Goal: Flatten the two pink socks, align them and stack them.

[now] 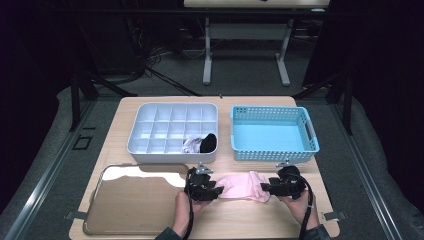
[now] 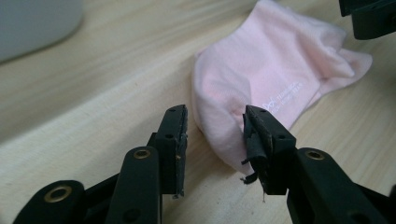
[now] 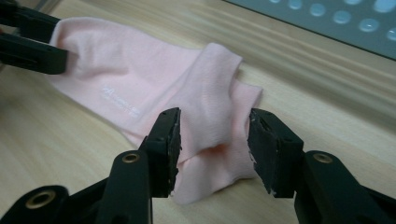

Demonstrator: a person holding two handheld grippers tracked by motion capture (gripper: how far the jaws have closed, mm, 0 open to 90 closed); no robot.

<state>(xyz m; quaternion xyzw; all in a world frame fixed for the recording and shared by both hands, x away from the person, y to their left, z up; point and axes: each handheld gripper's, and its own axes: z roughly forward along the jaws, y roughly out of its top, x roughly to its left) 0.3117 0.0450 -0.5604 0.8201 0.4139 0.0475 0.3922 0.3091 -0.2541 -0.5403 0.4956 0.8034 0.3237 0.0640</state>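
Pink sock (image 1: 245,186) lying flat on the wooden surface (image 1: 250,220), near edge, right of the mirrored tray (image 1: 130,200) and in front of the gap between the white divided organizer (image 1: 150,135) and the blue basket (image 1: 272,135). Left gripper (image 2: 215,135) at the sock's left end, jaws spread with the rounded end between them but no pad pressing. Right gripper (image 3: 212,140) at the right end, likewise parted, a loose fold of fabric between the pads, not pinched. One white sock (image 1: 191,144) and one black sock (image 1: 209,142) already tucked in near-row compartments of the organizer. Judged: sorting partly done; pink sock not yet folded or rolled, not yet lifted, still to go in a compartment. Basket without contents.
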